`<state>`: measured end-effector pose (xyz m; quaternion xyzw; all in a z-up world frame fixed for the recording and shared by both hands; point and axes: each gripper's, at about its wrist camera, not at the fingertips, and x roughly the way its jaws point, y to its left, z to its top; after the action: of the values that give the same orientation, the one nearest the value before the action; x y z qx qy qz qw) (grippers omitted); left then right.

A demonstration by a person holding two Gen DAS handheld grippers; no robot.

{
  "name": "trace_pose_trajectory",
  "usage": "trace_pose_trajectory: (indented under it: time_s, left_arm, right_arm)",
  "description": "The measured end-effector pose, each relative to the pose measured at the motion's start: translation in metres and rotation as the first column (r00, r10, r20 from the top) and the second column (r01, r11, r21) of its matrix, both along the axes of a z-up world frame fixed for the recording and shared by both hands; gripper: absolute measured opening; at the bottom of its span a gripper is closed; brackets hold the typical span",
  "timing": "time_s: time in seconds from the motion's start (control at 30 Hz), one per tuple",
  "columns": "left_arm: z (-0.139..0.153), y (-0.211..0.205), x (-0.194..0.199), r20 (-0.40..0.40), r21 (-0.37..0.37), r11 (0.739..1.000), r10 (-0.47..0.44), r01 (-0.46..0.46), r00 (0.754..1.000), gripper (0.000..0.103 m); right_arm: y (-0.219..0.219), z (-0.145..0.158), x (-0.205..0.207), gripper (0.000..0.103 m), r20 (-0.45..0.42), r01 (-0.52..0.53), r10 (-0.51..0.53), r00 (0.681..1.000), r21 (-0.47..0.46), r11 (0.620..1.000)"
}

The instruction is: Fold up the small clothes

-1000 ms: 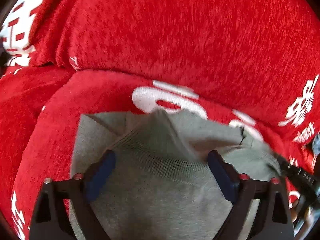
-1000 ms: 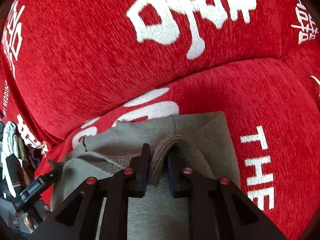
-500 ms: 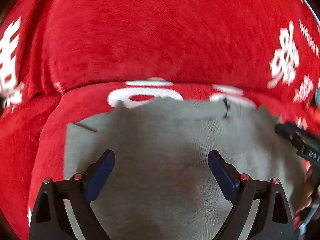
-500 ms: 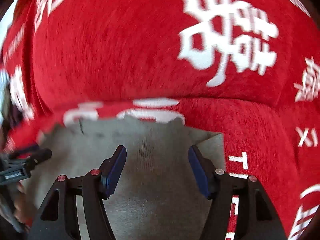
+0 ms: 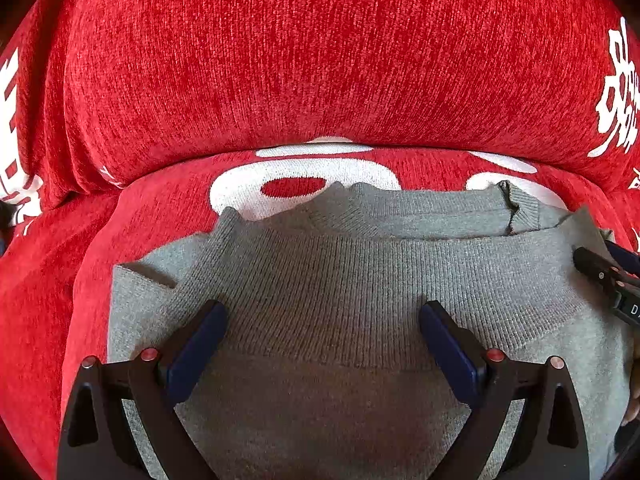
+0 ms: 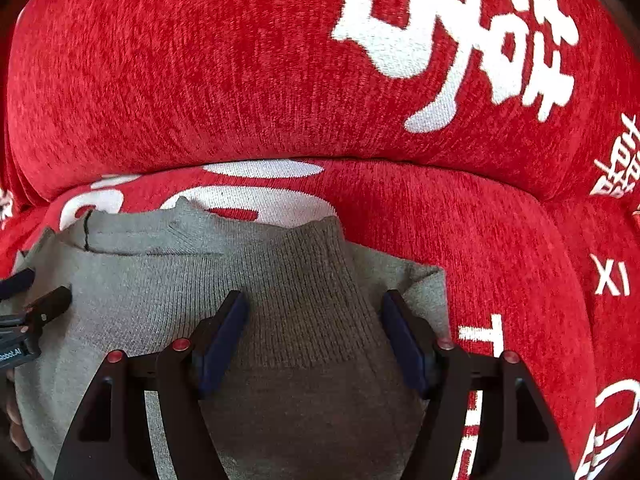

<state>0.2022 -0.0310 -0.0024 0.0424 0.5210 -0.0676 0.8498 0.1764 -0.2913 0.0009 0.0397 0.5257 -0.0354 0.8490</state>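
- Left claw [image 5: 322,354], left wrist view: jaws wide apart, gripping nothing, poised over the grey knit sweater [image 5: 344,292].
- Sweater lies flat on the red sofa seat [image 5: 132,216], near the red back cushion [image 5: 320,60]; ribbed band [image 5: 348,300] folded up, lying across the body between the blue pads [image 5: 198,350].
- Far edge shows a lower layer with a dark seam [image 5: 510,210] peeking past the ribbed band.
- Right claw tip enters at the right edge [image 5: 608,280], low over the same cloth.
- Right wrist view: right claw [image 6: 314,338] also spread open, empty, ribbed band [image 6: 304,292] between its pads.
- Left claw visible at left edge [image 6: 28,320]; contact with the cloth cannot be told.
- Progress, my read: one fold laid and let go; more folds plus squaring up likely left.
- Orientation: long axis runs side to side, parallel to the back cushion; ribbed edge faces the cushion. Which end is collar or hem, cannot tell.
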Motion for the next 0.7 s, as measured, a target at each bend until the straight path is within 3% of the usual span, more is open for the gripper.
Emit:
trace_pose_trajectory:
  time_s: [0.1, 0.2, 0.3, 0.37, 0.47, 0.53, 0.7]
  left_arm:
    - [0.007, 0.003, -0.007, 0.004, 0.007, 1.000, 0.005, -0.005, 1.000, 0.098]
    - [0.018, 0.003, -0.024, 0.024, 0.014, 1.000, -0.008, 0.008, 1.000, 0.098]
    - [0.027, 0.001, -0.047, 0.036, -0.056, 0.998, -0.033, 0.035, 0.999, 0.098]
    - [0.027, -0.002, -0.061, 0.035, -0.071, 0.996, -0.051, 0.054, 0.998, 0.098]
    - [0.016, 0.001, -0.077, 0.042, -0.025, 0.998, -0.058, 0.059, 0.997, 0.098]
    - [0.015, 0.013, -0.086, 0.062, -0.050, 0.997, -0.053, 0.056, 0.997, 0.099]
    - [0.028, 0.031, -0.099, 0.056, -0.056, 0.998, 0.009, -0.005, 0.998, 0.098]
  right_arm:
    - [0.003, 0.010, -0.005, 0.072, 0.006, 0.027, -0.027, 1.000, -0.014, 1.000]
    - [0.017, 0.035, -0.028, 0.072, 0.073, 0.010, -0.011, 0.997, 0.012, 1.000]
    - [0.042, 0.053, -0.054, 0.072, 0.116, -0.067, 0.061, 0.991, 0.044, 0.997]
    - [0.061, 0.052, -0.065, 0.072, 0.107, -0.125, 0.119, 0.987, 0.051, 0.991]
    - [0.080, 0.036, -0.081, 0.072, 0.063, -0.184, 0.183, 0.981, 0.010, 0.983]
    - [0.076, 0.030, -0.089, 0.072, 0.079, -0.179, 0.180, 0.981, -0.018, 0.984]
    - [0.041, 0.035, -0.099, 0.072, 0.074, -0.054, 0.053, 0.996, 0.003, 0.999]
